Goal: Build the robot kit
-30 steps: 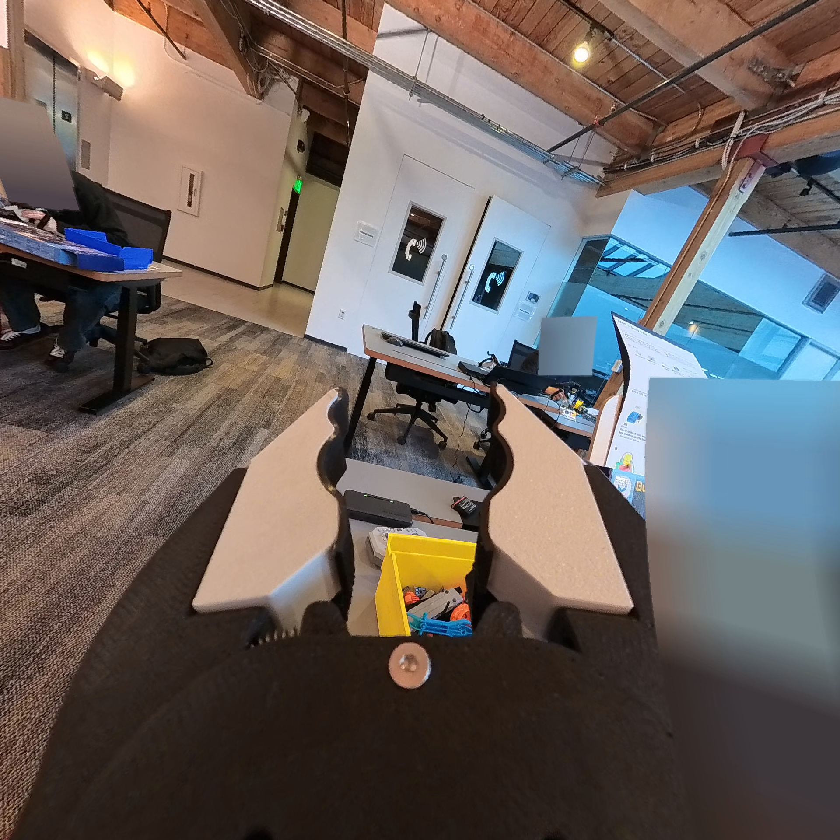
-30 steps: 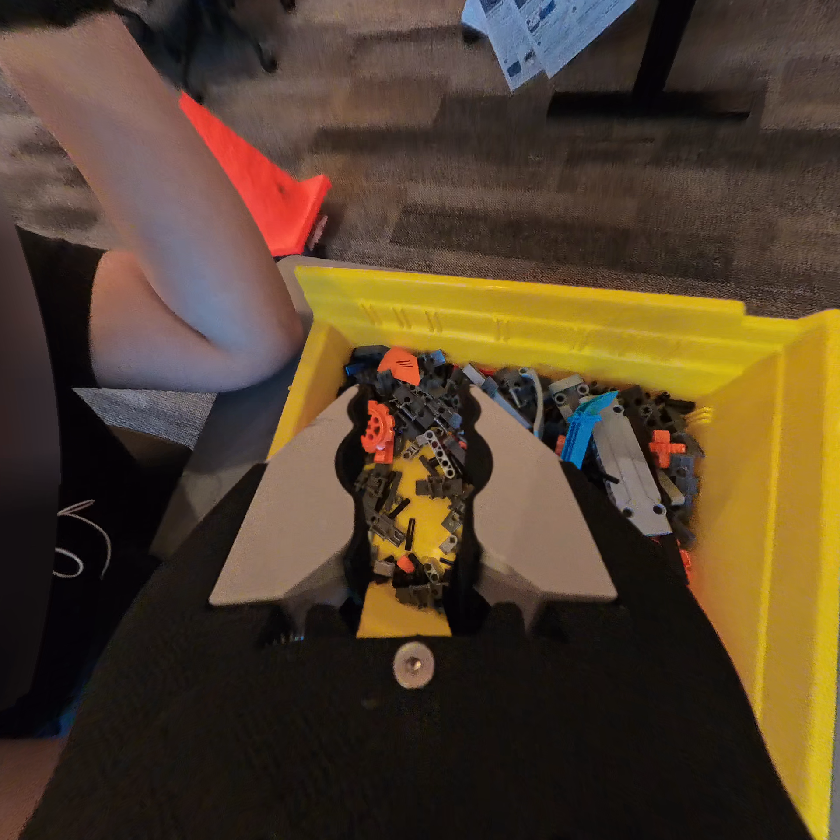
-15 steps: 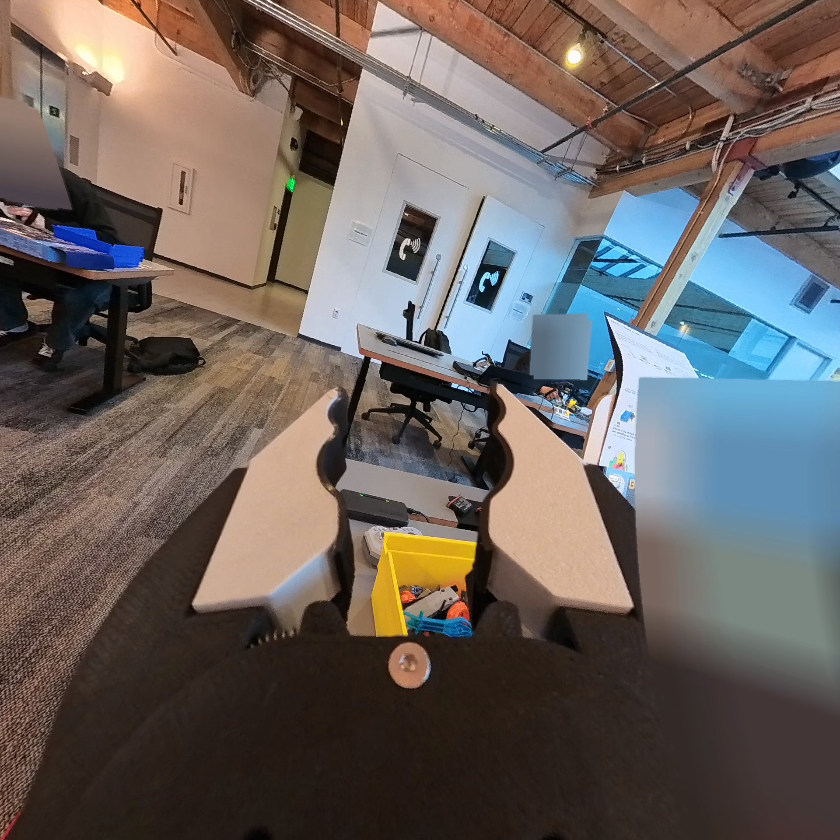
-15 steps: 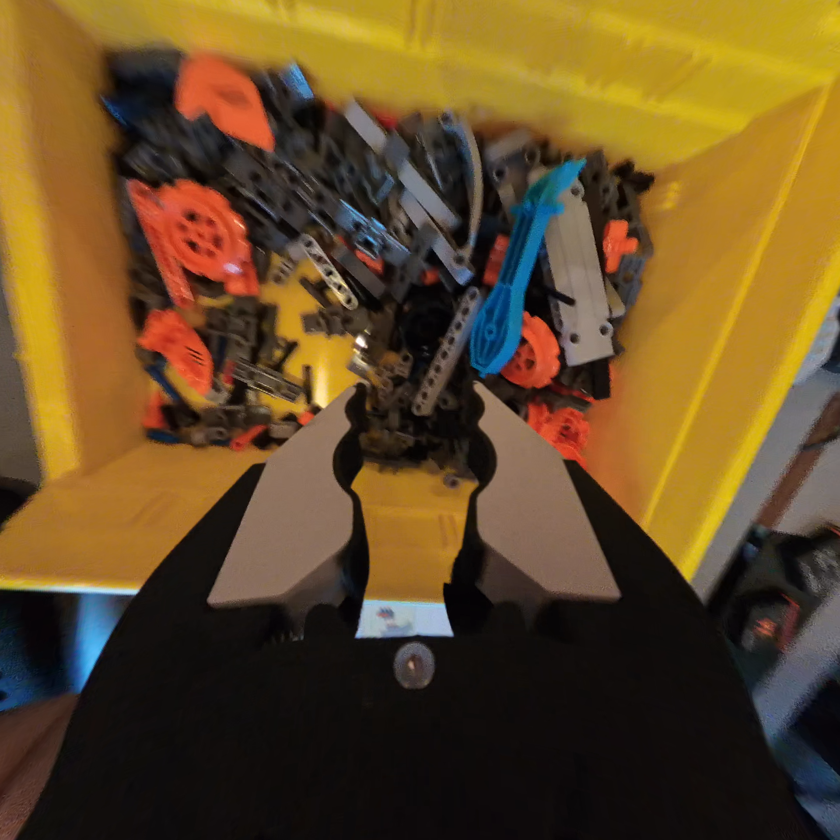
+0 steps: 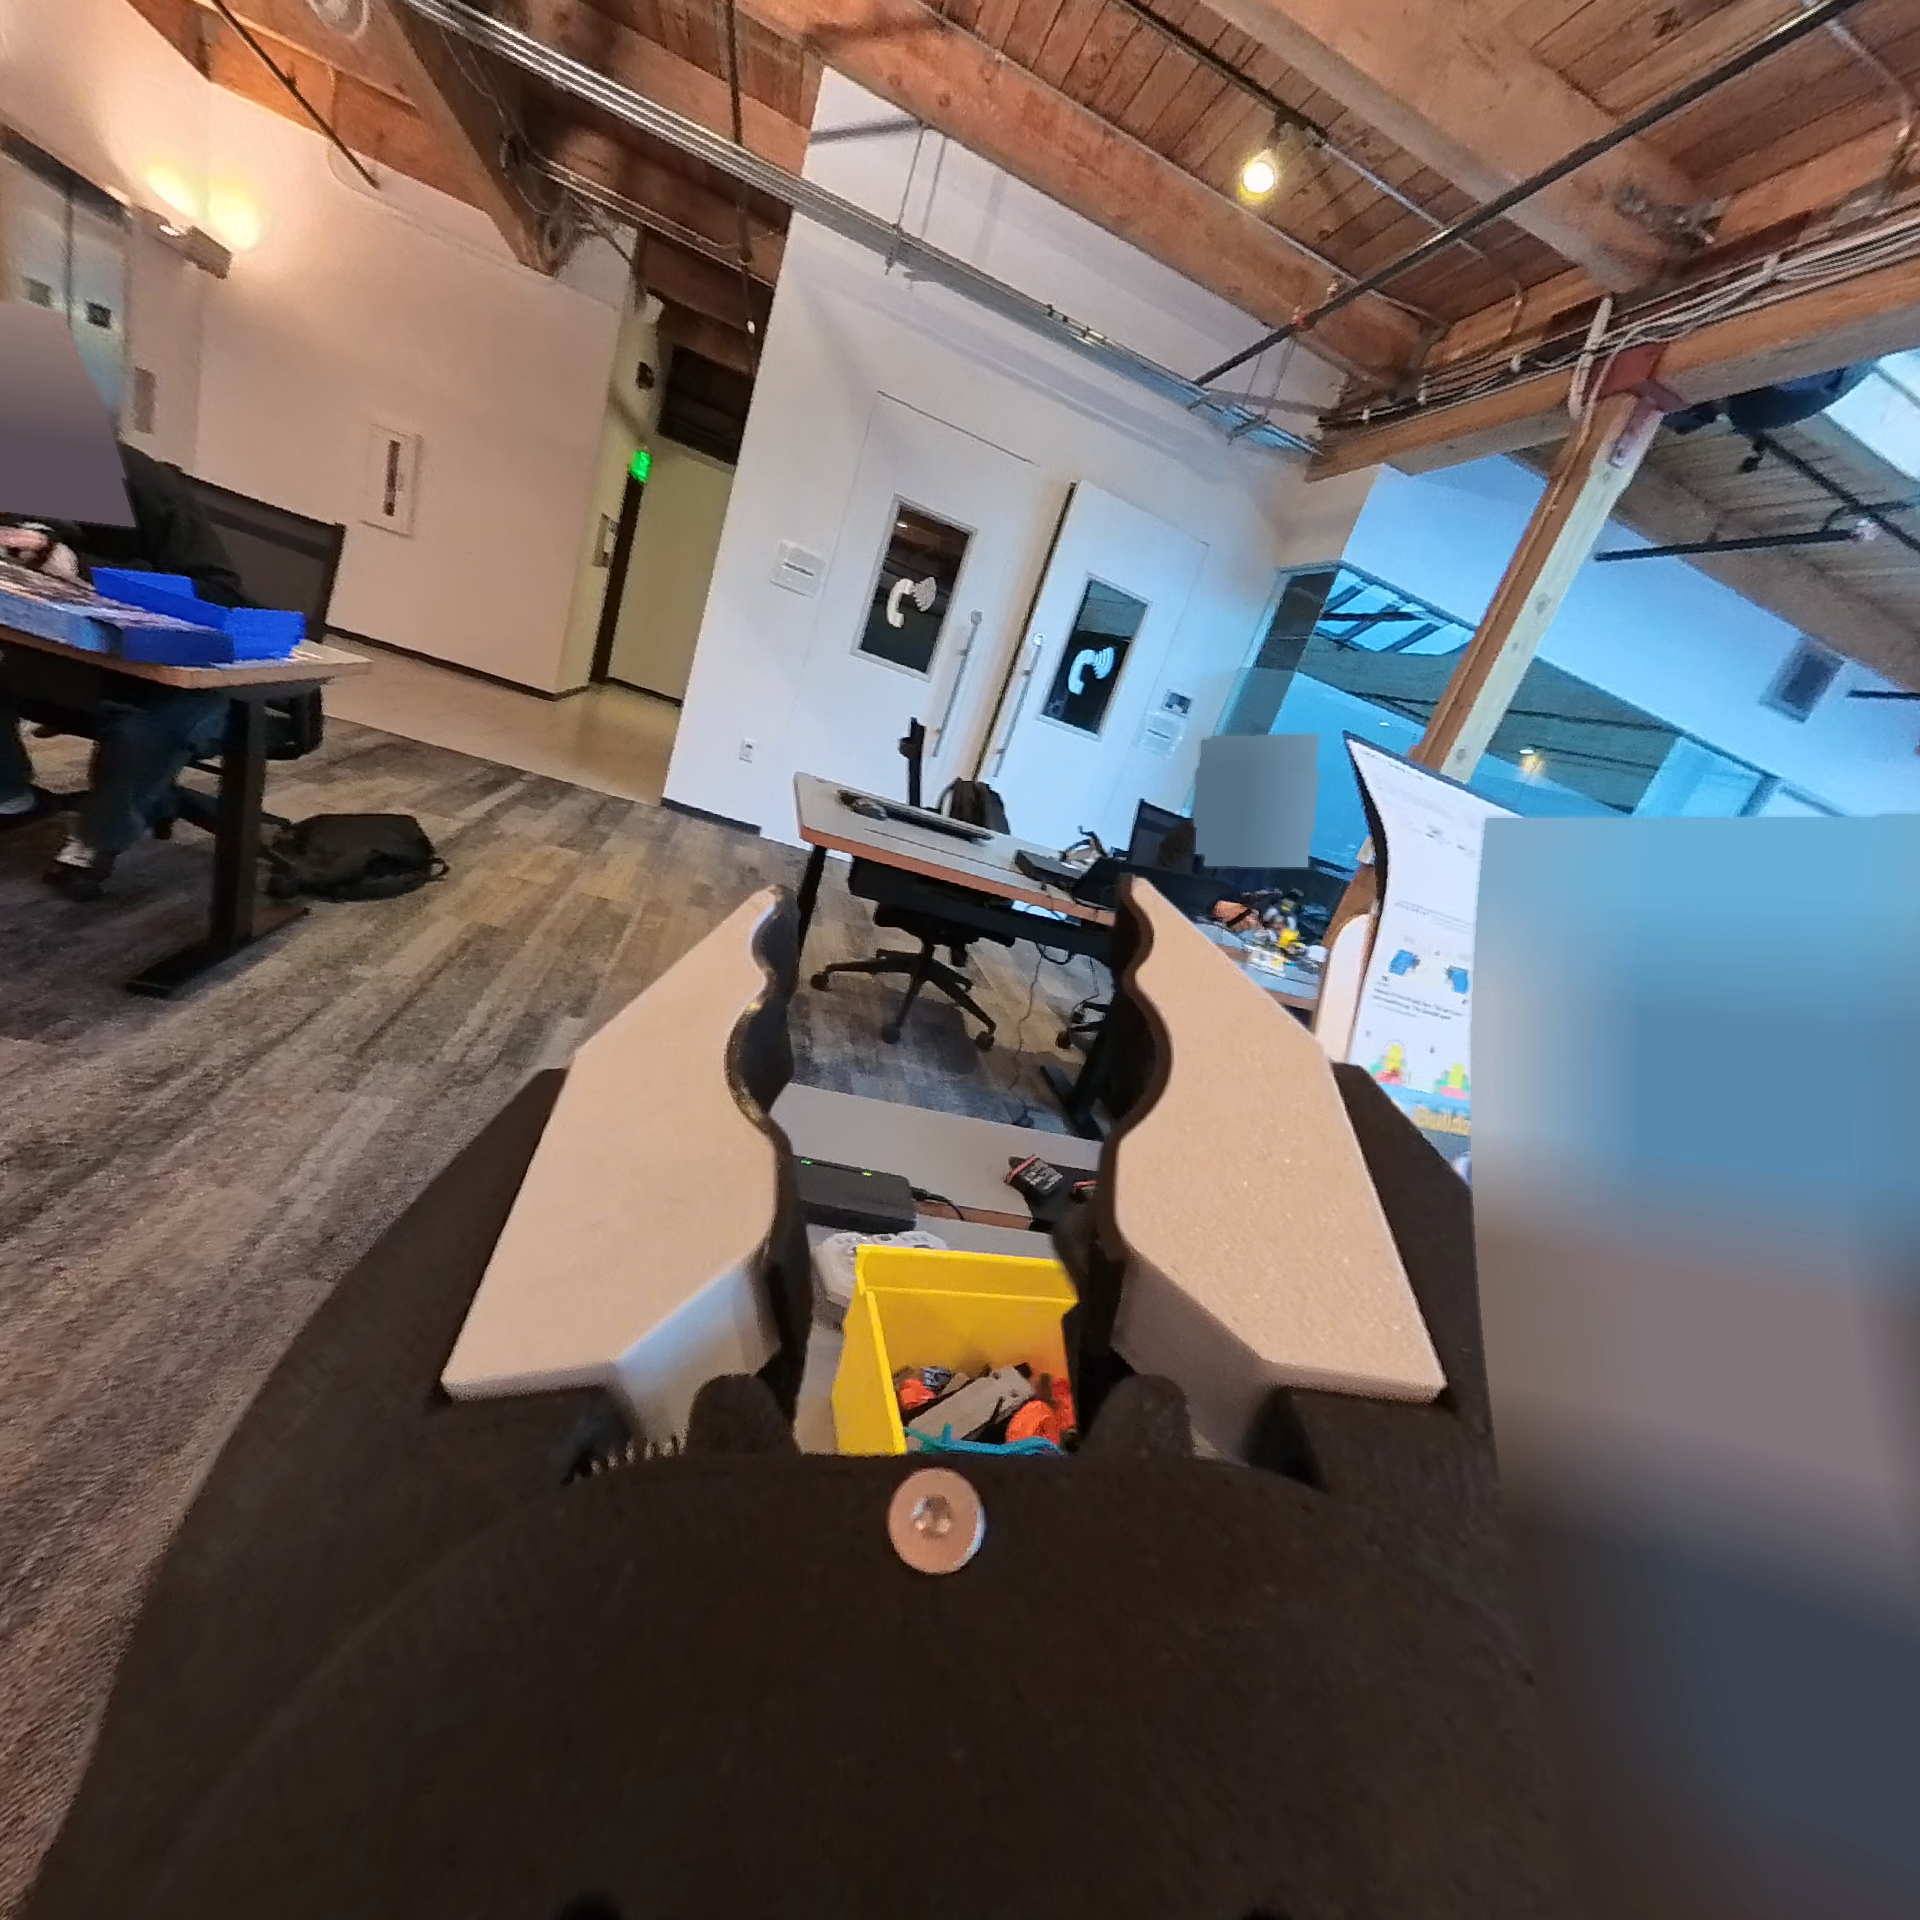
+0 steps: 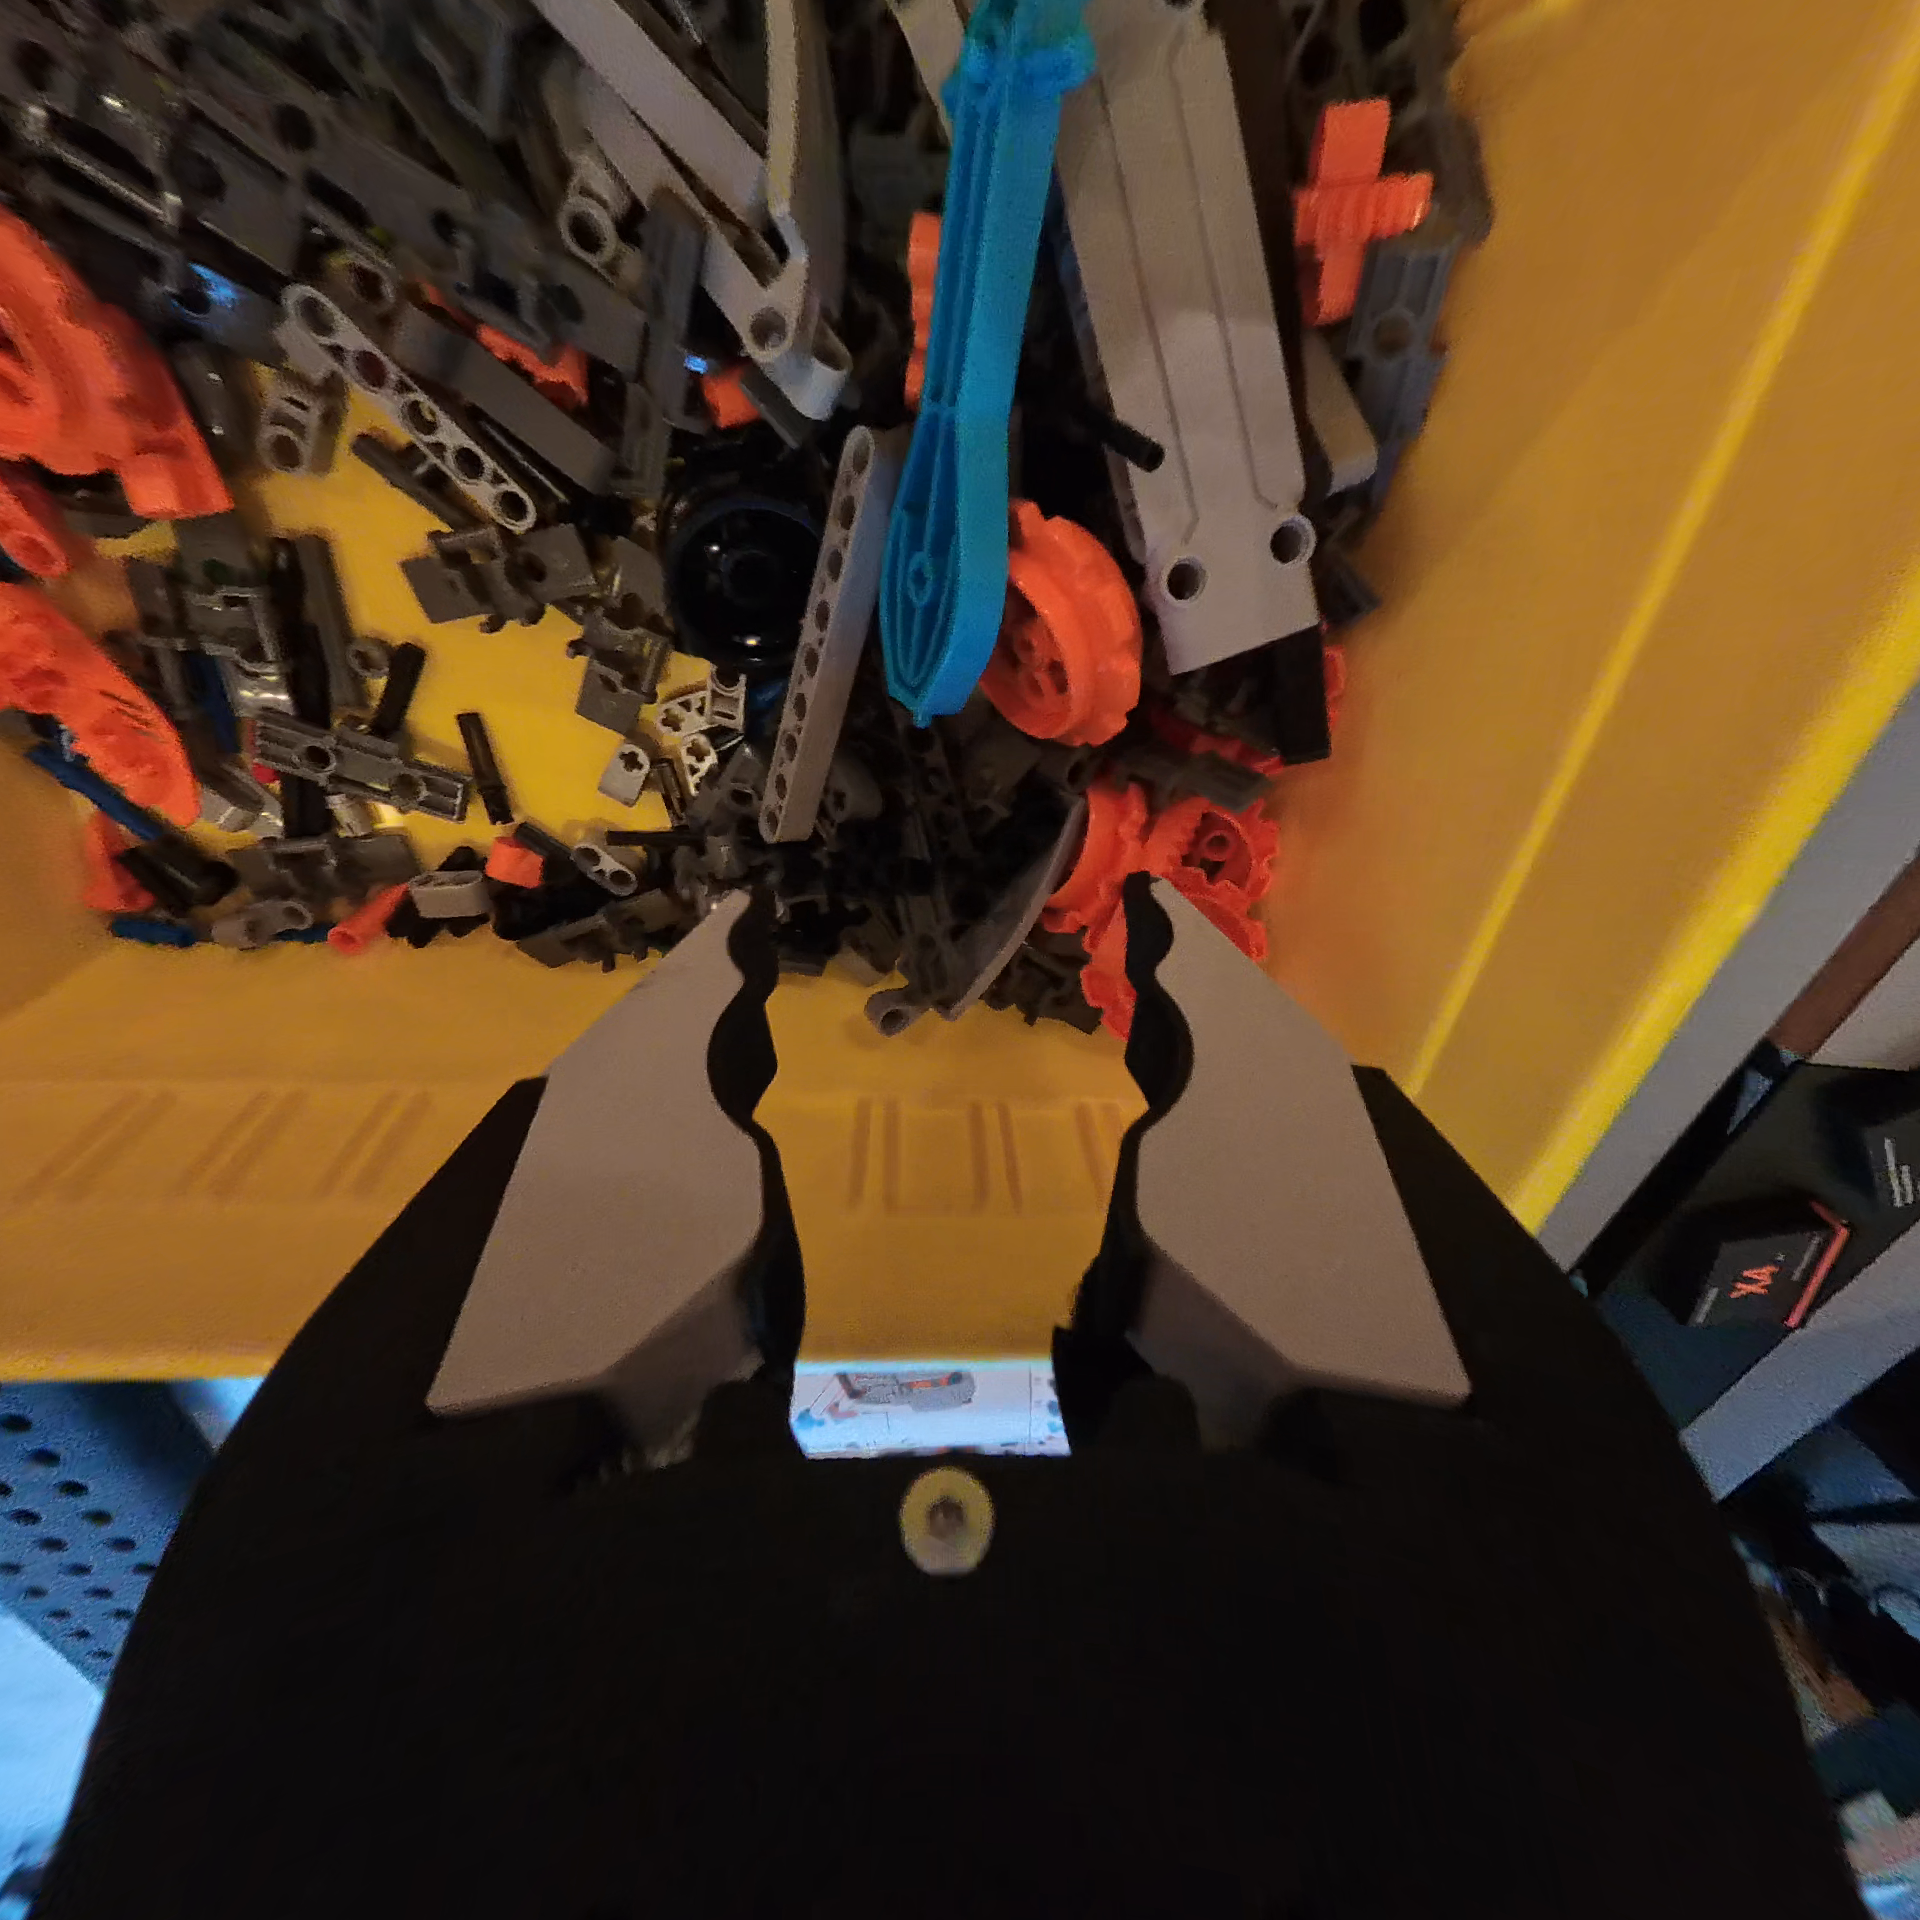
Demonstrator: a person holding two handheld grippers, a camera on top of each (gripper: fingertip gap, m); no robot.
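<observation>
In the right wrist view my right gripper [image 6: 940, 899] is open and empty, low inside a yellow bin [image 6: 1621, 436]. Its fingertips hover just above a heap of small dark grey and black building parts [image 6: 894, 862], next to orange gear wheels [image 6: 1174, 852]. A long blue blade part [image 6: 966, 405], a grey holed beam [image 6: 821, 644] and a light grey panel [image 6: 1195, 343] lie farther in. In the left wrist view my left gripper [image 5: 951, 914] is open and empty, held in the air and pointing out into the room. The yellow bin [image 5: 914, 1340] shows low between its fingers.
An office with grey carpet: a desk with a black chair [image 5: 935, 956] stands ahead, a desk with blue trays [image 5: 166, 623] and a seated person at the left. A black flat device [image 5: 852, 1190] lies on the table behind the bin. A printed sheet [image 6: 925, 1397] lies beside the bin. The grippers' ends are close to 45 cm from one another.
My right gripper has dropped deep into the yellow bin and opened wider. The parts now fill the view. My left gripper has stayed almost still, with a slight shift of view.
</observation>
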